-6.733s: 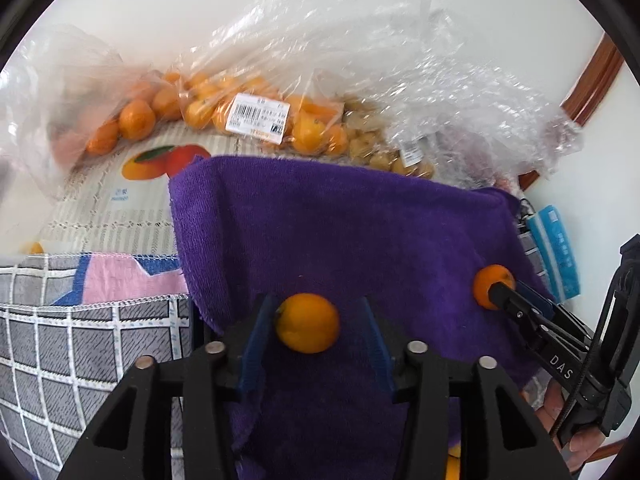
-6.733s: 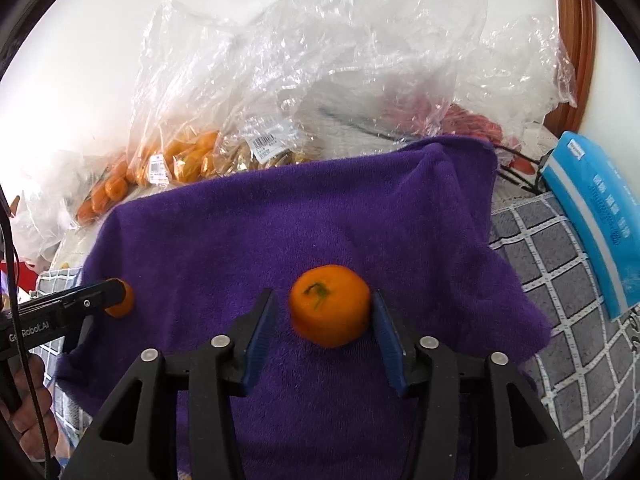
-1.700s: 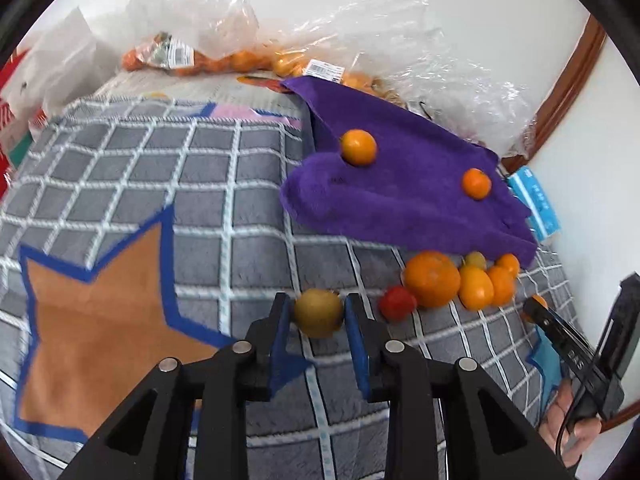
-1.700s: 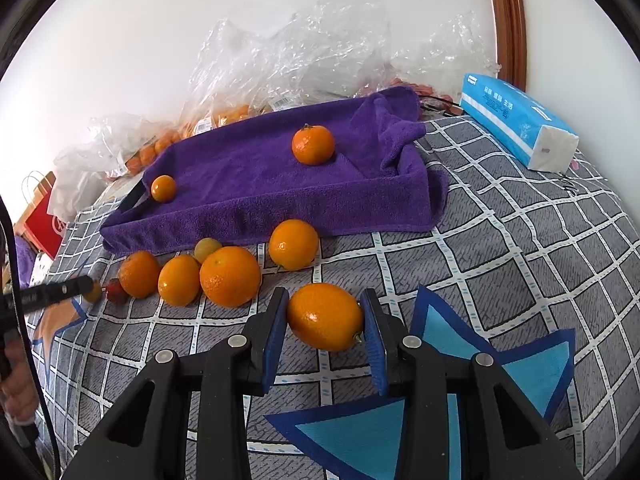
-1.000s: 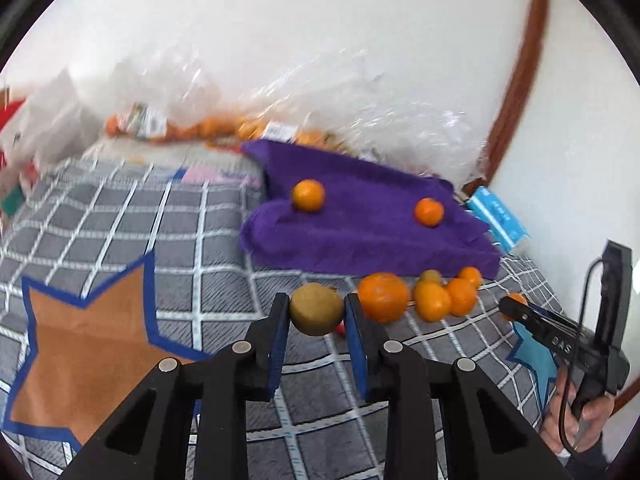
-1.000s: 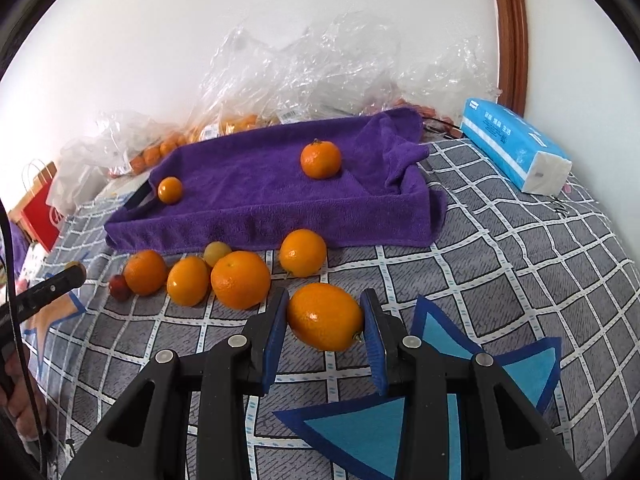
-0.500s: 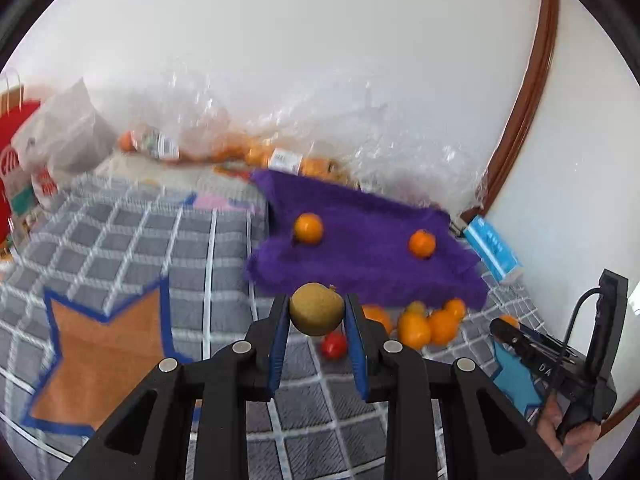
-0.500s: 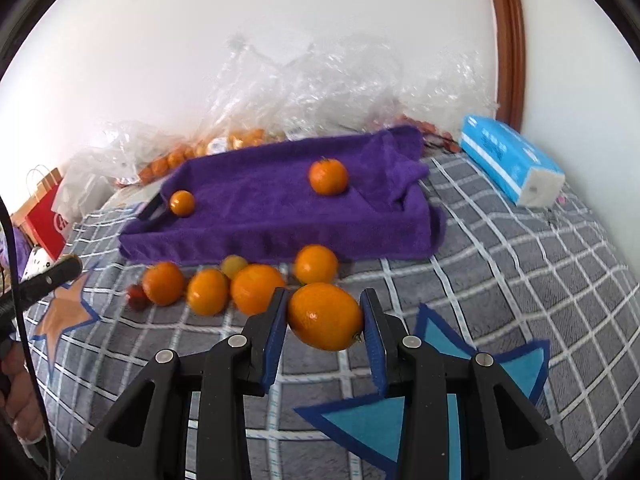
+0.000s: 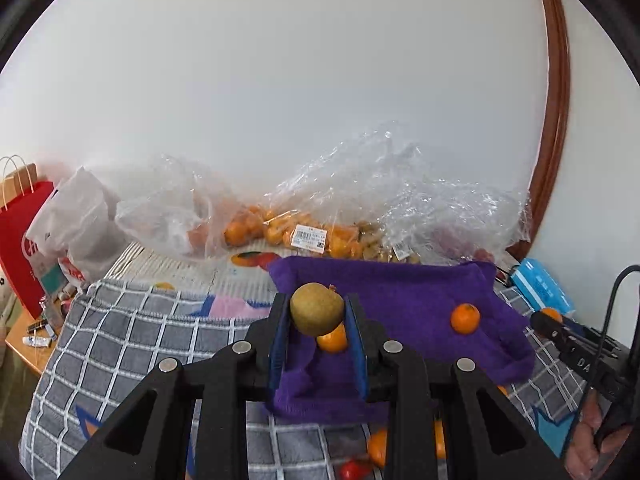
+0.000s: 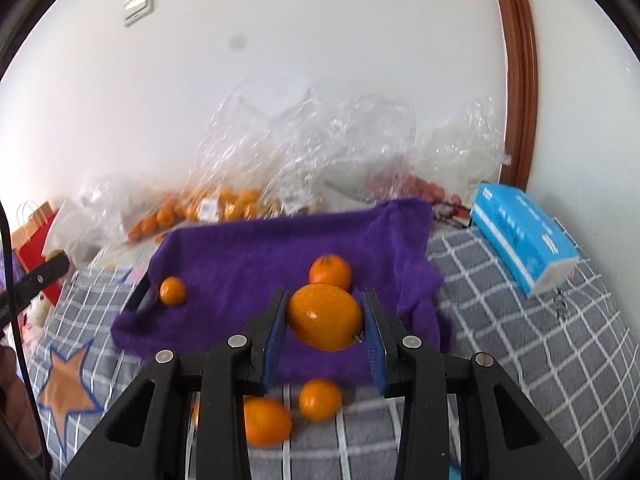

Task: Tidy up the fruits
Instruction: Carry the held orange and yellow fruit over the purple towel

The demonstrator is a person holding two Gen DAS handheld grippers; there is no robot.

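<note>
Left claw (image 9: 318, 320): clamped on a brownish-green round fruit (image 9: 317, 309), held in the air above the near edge of the purple towel (image 9: 400, 292).
Right claw (image 10: 325, 320): closed on a large orange (image 10: 325, 317), held above the towel's front part.
Fruit on towel: two, a small orange (image 10: 173, 290) at its left end and a stemmed orange (image 10: 330, 272) just behind the held one.
Fruit on checked blanket (image 10: 540, 340): in the right wrist view two oranges (image 10: 320, 399) show in front of the towel; the left wrist view adds a small red fruit (image 9: 354, 470); others are hidden by the claws.
Bags: clear plastic bags (image 9: 304, 216) of oranges against the wall, with white price stickers too small to read.
Writing: "DA" on the right claw's side (image 9: 582, 366); blue tissue pack (image 10: 524, 236) print unreadable.
Red paper bag (image 9: 18, 224): one, far left.
</note>
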